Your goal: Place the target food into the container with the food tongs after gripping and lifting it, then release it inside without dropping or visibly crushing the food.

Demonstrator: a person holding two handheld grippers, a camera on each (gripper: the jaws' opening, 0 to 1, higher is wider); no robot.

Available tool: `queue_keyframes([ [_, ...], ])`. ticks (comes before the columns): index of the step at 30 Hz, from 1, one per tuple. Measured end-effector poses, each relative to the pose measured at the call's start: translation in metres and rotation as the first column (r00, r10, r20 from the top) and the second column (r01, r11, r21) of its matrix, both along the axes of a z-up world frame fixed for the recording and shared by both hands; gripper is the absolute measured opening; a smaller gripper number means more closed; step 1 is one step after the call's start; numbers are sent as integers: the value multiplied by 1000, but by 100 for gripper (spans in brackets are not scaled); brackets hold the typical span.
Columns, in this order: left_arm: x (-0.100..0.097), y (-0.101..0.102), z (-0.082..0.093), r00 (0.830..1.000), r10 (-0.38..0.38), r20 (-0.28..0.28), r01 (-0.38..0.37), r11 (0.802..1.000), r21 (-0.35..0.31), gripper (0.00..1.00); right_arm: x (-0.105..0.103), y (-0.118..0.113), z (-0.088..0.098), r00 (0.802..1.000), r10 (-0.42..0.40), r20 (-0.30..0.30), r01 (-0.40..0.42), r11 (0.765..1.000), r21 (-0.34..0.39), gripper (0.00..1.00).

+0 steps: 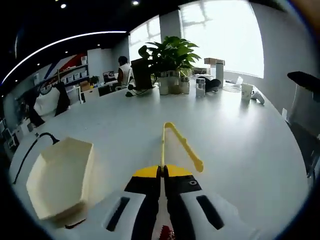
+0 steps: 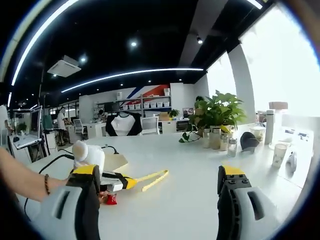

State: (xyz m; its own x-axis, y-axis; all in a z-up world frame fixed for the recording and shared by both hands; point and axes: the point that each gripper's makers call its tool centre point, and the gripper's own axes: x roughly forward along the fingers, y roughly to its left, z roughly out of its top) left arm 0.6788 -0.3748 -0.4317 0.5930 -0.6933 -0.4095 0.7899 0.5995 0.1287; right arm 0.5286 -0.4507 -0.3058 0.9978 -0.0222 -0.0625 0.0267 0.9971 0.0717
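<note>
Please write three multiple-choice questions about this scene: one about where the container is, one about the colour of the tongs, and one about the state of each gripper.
1. In the left gripper view, where does the container lie?
A. to the left of the left gripper
B. behind the potted plant
C. on top of the tongs

2. What colour are the tongs?
A. red
B. yellow
C. black

3. How do the grippers stand?
A. both open
B. both shut
C. left shut on the tongs, right gripper open

Answers:
1. A, the cream container sits on the white table at the lower left of the jaws.
2. B, both arms of the tongs are yellow.
3. C, the left jaws meet over the end of the tongs, and the right jaws stand wide apart with nothing between.
</note>
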Motion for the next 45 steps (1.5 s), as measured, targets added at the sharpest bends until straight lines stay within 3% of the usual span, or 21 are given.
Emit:
queue_keyframes([
  [7,-11,10,22,995,-45,92,47,999,-15,1,0,-7,-7,1000,-19,-18,20,999,39,100],
  [10,-17,14,33,985,-76,156,77,997,0,1,2,-7,-9,999,-23,-27,25,997,68,100],
  [20,-44,33,65,940,-117,321,129,992,-15,1,13,5,-16,998,10,-69,-1,991,134,99],
  [22,-49,35,68,937,-121,328,138,990,-29,1,16,8,-15,998,19,-66,-8,987,159,99],
  [26,-61,40,79,904,-144,403,158,988,0,2,21,15,-15,996,33,-77,-18,982,189,98],
  [29,-69,46,81,894,-143,424,165,986,-15,2,25,23,-14,995,60,-80,-41,974,224,97],
  [32,-76,51,82,886,-154,438,175,984,-8,2,26,31,-21,988,95,-125,-49,942,331,92],
  [34,-80,53,80,895,-163,415,193,981,-31,2,27,37,-27,979,131,-157,-59,918,393,90],
  [35,-83,55,79,892,-165,421,192,981,-22,2,27,41,-30,974,147,-172,-65,909,411,89],
  [36,-86,56,79,871,-190,452,202,979,21,2,28,42,-30,973,153,-173,-70,909,412,89],
  [39,-93,59,80,866,-199,460,215,977,18,2,27,48,-33,967,169,-189,-64,884,464,88],
  [40,-94,59,81,864,-203,460,220,975,17,2,26,53,-35,963,185,-195,-61,857,511,88],
  [41,-97,60,81,848,-220,481,225,973,48,2,26,56,-36,960,199,-198,-60,834,548,88],
  [42,-99,60,80,835,-236,497,225,971,83,2,26,60,-36,957,216,-195,-55,794,605,87],
  [43,-102,60,80,832,-242,499,232,969,82,2,27,63,-36,955,226,-190,-52,762,646,87],
  [44,-104,60,80,831,-245,500,239,968,77,2,27,67,-36,951,240,-196,-36,713,700,86],
  [45,-107,60,81,828,-253,501,249,966,76,2,28,68,-36,951,243,-192,-36,702,712,84],
])
